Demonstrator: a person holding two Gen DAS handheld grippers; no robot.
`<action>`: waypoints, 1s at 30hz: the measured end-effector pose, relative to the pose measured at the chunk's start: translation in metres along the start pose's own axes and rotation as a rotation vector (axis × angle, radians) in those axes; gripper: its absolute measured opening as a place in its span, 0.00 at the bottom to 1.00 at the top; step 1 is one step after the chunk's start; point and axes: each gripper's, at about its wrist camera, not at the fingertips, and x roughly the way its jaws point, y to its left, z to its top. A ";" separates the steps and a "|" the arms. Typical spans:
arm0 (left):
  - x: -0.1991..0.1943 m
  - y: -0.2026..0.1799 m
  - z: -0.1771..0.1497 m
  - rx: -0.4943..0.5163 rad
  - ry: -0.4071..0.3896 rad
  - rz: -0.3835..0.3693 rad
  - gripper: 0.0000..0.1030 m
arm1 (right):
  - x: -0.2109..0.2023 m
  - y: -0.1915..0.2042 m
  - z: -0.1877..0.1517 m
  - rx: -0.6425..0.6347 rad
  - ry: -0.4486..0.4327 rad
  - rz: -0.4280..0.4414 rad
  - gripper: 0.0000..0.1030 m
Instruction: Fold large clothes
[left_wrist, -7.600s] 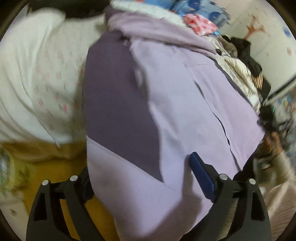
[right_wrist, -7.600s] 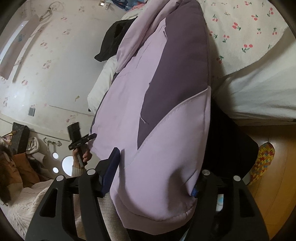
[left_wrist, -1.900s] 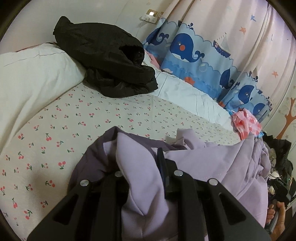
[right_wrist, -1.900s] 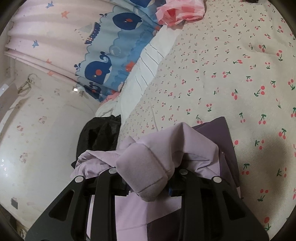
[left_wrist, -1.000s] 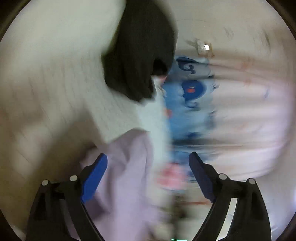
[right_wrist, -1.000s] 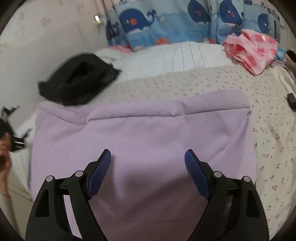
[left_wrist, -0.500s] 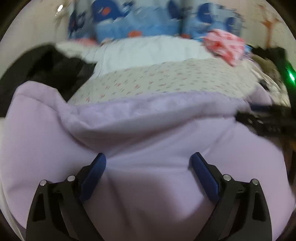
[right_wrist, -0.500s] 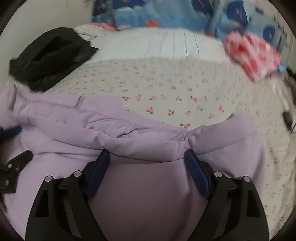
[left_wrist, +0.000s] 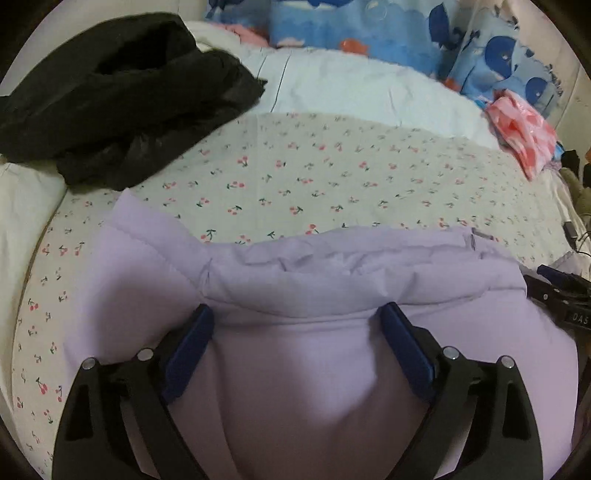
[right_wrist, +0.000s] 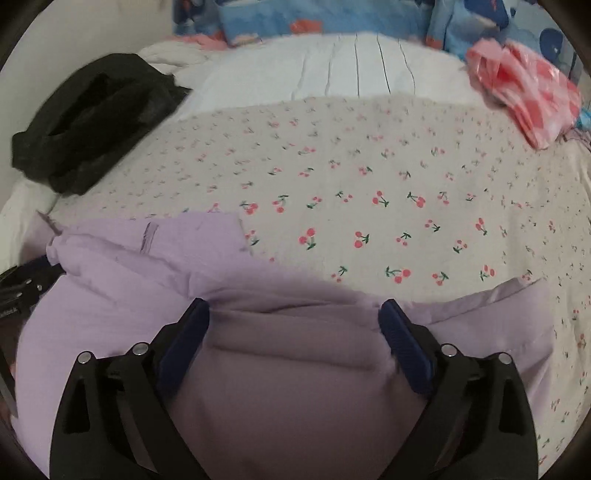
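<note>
Lilac garment (left_wrist: 317, 369) under the blue-padded tools; beyond them a cream sheet (left_wrist: 332, 177) with red cherries, a black jacket (left_wrist: 122, 92), blue whale-print curtain (left_wrist: 491, 48).

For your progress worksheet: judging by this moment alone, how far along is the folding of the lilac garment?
Done: the lilac garment lies on the cherry-print bed sheet with its far edge doubled over. In hand: nothing is gripped; the left gripper and right gripper hang open above it, the right jaws having just widened. Left: the bunched fold looks uneven, so smoothing and further folds probably remain.
</note>
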 end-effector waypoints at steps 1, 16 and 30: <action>-0.003 -0.001 0.002 0.016 0.013 0.004 0.87 | -0.005 -0.001 0.001 -0.003 0.010 0.003 0.88; -0.052 0.054 -0.074 -0.034 0.004 -0.031 0.92 | -0.070 -0.025 -0.090 -0.038 -0.090 0.028 0.92; -0.167 0.186 -0.236 -0.459 0.050 -0.275 0.89 | -0.153 -0.148 -0.262 0.441 -0.013 0.493 0.92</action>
